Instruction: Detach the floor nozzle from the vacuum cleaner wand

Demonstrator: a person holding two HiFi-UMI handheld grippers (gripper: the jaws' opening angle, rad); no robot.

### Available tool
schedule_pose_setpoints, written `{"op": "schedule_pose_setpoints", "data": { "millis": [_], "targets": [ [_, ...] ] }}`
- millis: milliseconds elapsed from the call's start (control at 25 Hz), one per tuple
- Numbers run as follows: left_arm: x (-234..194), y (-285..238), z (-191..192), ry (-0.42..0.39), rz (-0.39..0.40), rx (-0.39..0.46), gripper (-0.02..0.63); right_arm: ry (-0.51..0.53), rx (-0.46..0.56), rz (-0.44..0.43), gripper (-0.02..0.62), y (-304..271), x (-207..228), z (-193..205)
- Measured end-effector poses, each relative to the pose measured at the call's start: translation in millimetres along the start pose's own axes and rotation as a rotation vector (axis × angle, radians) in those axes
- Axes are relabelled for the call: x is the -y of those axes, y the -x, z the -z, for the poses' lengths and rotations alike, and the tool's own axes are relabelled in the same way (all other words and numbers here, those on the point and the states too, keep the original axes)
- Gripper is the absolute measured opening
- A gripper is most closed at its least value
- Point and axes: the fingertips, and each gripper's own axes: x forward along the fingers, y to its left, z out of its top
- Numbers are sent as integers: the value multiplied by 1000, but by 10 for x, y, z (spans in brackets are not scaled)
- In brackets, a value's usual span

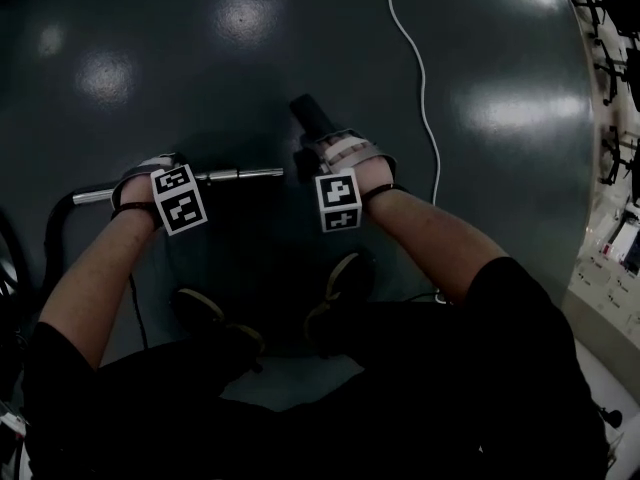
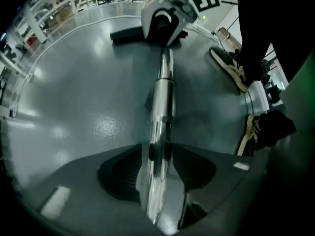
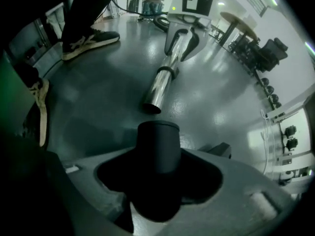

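Note:
The silver vacuum wand [image 1: 240,175] lies flat on the dark floor. Its open end [image 3: 153,104] stops a short gap away from the black floor nozzle's neck [image 3: 158,146], so the two are apart. The nozzle body [image 1: 310,116] rests on the floor beyond my right hand. My left gripper [image 2: 157,166] points down astride the wand [image 2: 162,107], jaws open with dark gaps on both sides. My right gripper [image 3: 157,181] also points down, its jaws open around the nozzle neck. Each gripper appears in the other's view: the right gripper [image 2: 165,14] and the left gripper [image 3: 184,28].
A white cable [image 1: 420,78] runs across the floor beyond the nozzle. A black hose [image 1: 55,218] curves off the wand's left end. The person's shoes [image 1: 340,278] [image 1: 200,308] stand just behind the wand. Shelving [image 1: 610,28] lines the right edge.

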Motion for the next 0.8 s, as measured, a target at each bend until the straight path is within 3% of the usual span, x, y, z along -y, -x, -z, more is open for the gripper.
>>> {"op": "schedule_pose_setpoints", "data": {
  "millis": [120,200,360,440,640,800],
  "targets": [
    [69,289,-1,46,22,85,218,-30,34,-87,321,26,-129,-61],
    [95,598,-10,89,9,157,227,-38,44,-128,335,127,-189,-78],
    [181,1609,13,242,-81,362,235,-82,59,-140,417,708,-249,-193],
    [237,2242,29,345,-148,474,233,-149,87,-119,422,1171,-248,-275],
    [690,4134,-138,587,-305,771,210,-618,309,-9,422,3056,-93,-704],
    [1181,5551,-236,760,-441,903,209,-892,462,45,422,4554,100,-919]
  ]
}}
